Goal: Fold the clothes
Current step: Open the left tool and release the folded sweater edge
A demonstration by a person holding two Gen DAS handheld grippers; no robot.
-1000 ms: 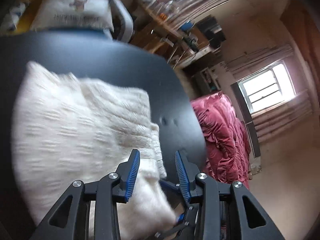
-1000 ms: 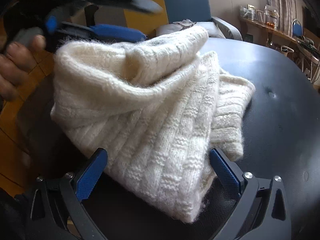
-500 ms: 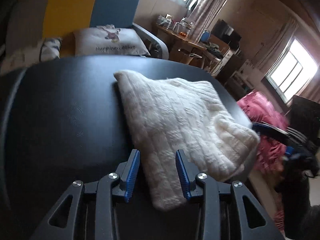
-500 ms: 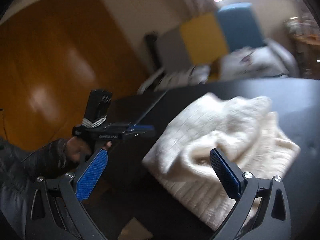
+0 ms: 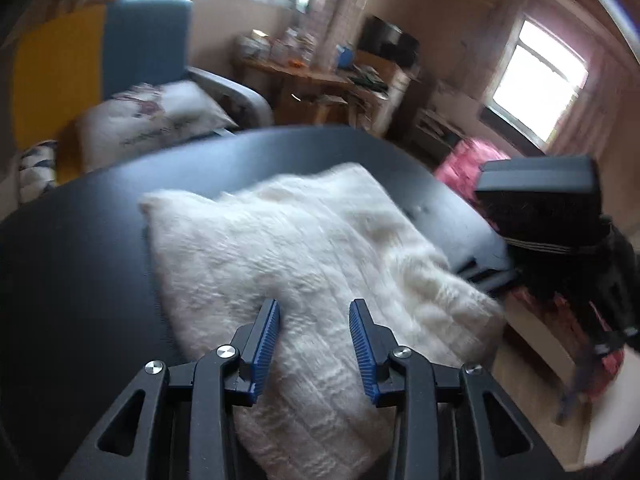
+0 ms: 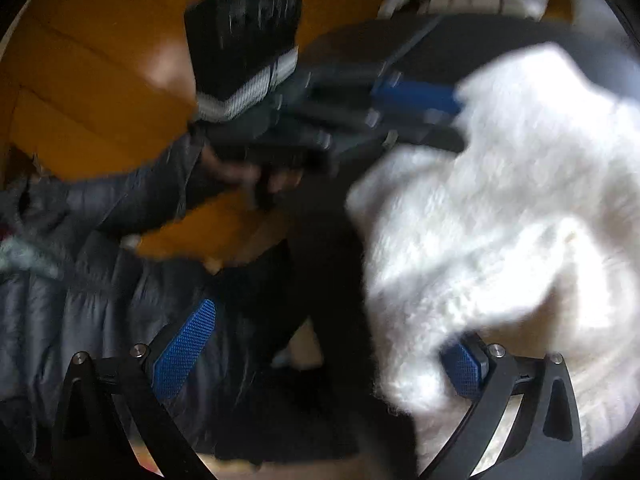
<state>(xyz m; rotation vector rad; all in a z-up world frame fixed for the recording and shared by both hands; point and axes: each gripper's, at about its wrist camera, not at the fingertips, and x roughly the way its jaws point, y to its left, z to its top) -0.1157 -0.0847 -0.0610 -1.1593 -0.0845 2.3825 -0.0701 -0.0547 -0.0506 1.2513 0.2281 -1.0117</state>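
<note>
A white knitted sweater (image 5: 300,240) lies folded in a rough bundle on the dark table (image 5: 80,240). My left gripper (image 5: 315,306) hovers over its near end, jaws closing a little, with the knit showing between the blue pads and no pad seen pressing it. The right wrist view is blurred. There the sweater (image 6: 500,220) fills the right side, and my right gripper (image 6: 330,332) stands wide open, its right finger (image 6: 464,364) at the sweater's edge. The left gripper (image 6: 456,120) reaches onto the sweater from the left, held by a hand (image 6: 240,168).
A blue armchair (image 5: 148,40) with a printed pillow (image 5: 152,120) stands behind the table. A cluttered wooden desk (image 5: 312,76) and pink bedding (image 5: 468,168) lie at the back right. The person's dark padded jacket (image 6: 80,300) fills the lower left, before orange-brown wood (image 6: 100,60).
My left gripper has rolled upright and come down over the sweater's near end. My right gripper, wide open throughout, has left the sweater and swung left toward the person, the sweater now at its right finger.
</note>
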